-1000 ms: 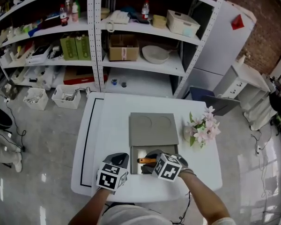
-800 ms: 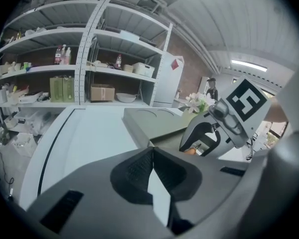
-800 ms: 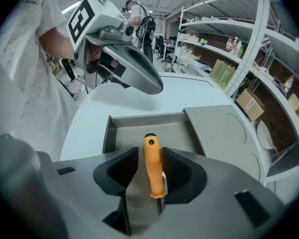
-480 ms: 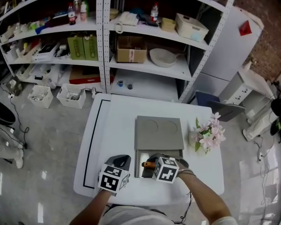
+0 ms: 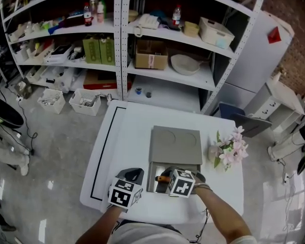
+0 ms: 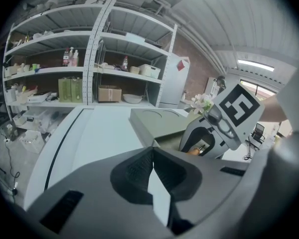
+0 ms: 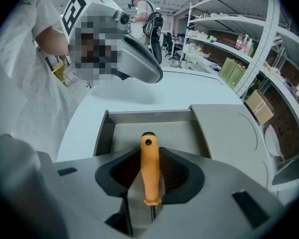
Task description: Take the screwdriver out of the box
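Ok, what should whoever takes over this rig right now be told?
Left gripper: shut, empty, over the white table, left of the grey box.
Right gripper: pointing down into the box's open compartment, jaws closing around the orange screwdriver, pads not pressing on its handle yet.
Done: compartment open, handle lined up between the jaws.
Left: finish the grip, lift the screwdriver out of the box.

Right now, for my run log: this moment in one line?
right claw: closing round screwdriver | screwdriver: in box | left claw: shut, empty
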### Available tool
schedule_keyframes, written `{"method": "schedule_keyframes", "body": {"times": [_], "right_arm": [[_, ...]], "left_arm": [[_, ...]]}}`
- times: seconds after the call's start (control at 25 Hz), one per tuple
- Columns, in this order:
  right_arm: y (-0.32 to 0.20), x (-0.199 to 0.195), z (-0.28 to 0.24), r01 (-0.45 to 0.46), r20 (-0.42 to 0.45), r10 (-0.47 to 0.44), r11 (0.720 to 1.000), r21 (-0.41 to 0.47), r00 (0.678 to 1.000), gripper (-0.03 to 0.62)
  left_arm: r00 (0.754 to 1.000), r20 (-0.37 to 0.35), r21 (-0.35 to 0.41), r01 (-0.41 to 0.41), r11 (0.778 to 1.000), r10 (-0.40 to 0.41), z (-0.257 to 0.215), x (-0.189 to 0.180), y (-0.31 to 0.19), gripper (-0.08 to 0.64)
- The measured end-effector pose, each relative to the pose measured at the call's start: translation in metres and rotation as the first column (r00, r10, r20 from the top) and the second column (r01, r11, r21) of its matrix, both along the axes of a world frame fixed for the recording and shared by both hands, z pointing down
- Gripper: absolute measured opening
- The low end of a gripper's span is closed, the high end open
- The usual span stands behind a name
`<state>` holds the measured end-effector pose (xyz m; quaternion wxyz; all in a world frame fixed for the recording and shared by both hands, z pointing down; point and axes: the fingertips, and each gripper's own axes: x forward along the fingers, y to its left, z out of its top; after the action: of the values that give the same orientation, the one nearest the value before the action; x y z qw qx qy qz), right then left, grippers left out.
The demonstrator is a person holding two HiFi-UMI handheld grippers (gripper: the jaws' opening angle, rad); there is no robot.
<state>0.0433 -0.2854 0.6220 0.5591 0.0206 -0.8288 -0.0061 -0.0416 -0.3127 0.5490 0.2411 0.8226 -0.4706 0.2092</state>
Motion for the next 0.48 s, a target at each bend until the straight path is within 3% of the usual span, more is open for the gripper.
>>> {"method": "schedule_keyframes", "body": {"times": [0.48], "right_arm": [[0.0, 0.0, -0.003, -0.017, 0.068, 0.018, 1.0, -0.005, 0.998, 0.12]], "left_arm": [[0.991, 0.024, 0.037, 0.129, 0.991, -0.13, -0.016, -0.004, 0.014, 0.005]]}}
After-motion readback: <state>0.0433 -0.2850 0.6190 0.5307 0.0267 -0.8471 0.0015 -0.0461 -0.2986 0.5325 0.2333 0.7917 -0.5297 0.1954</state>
